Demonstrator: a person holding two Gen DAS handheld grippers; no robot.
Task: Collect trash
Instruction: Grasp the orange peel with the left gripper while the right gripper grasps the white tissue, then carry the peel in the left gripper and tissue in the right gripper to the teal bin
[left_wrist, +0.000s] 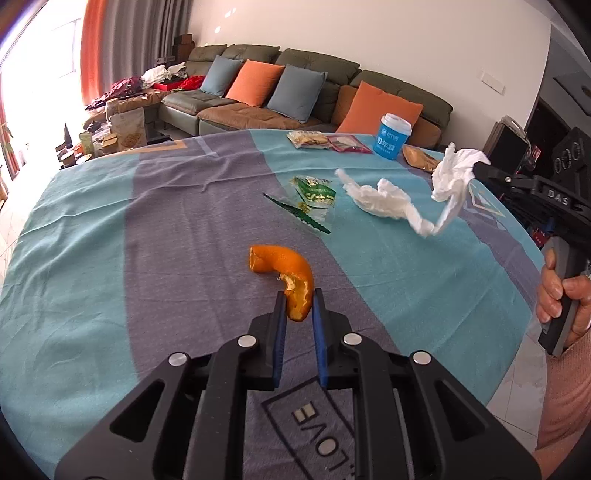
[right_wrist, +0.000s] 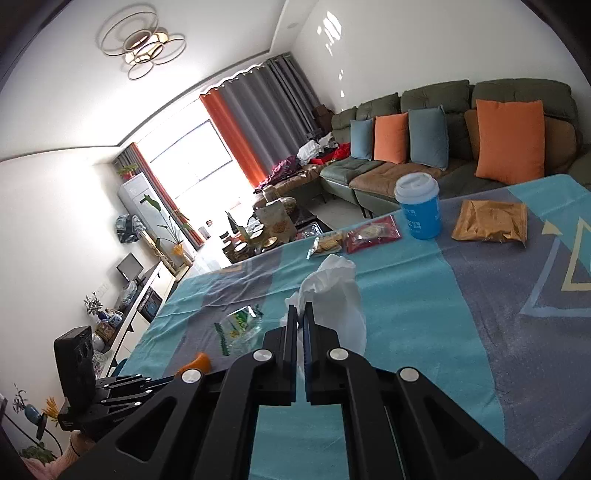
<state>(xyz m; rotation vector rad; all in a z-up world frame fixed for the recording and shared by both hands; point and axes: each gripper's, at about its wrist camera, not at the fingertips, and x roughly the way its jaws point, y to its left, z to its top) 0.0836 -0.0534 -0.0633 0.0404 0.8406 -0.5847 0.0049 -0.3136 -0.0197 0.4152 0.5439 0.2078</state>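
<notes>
An orange peel (left_wrist: 284, 273) curves across the blue and grey tablecloth (left_wrist: 110, 236). My left gripper (left_wrist: 300, 301) is shut on its near end, the blue pads pressing both sides. A crumpled white tissue (left_wrist: 454, 173) hangs above the table at the right, pinched by my right gripper (right_wrist: 301, 312), which is shut on the tissue (right_wrist: 332, 291). A trailing strip joins it to more tissue (left_wrist: 380, 197) lying on the cloth. A torn green wrapper (left_wrist: 314, 192) lies between peel and tissue; the wrapper (right_wrist: 240, 325) also shows in the right wrist view.
At the table's far side stand a blue cup with white lid (left_wrist: 392, 138), snack packets (left_wrist: 321, 142) and a brown bag (right_wrist: 491, 221). A sofa with orange and blue cushions (left_wrist: 295, 88) runs behind. A person's hand (left_wrist: 557, 295) grips the right handle.
</notes>
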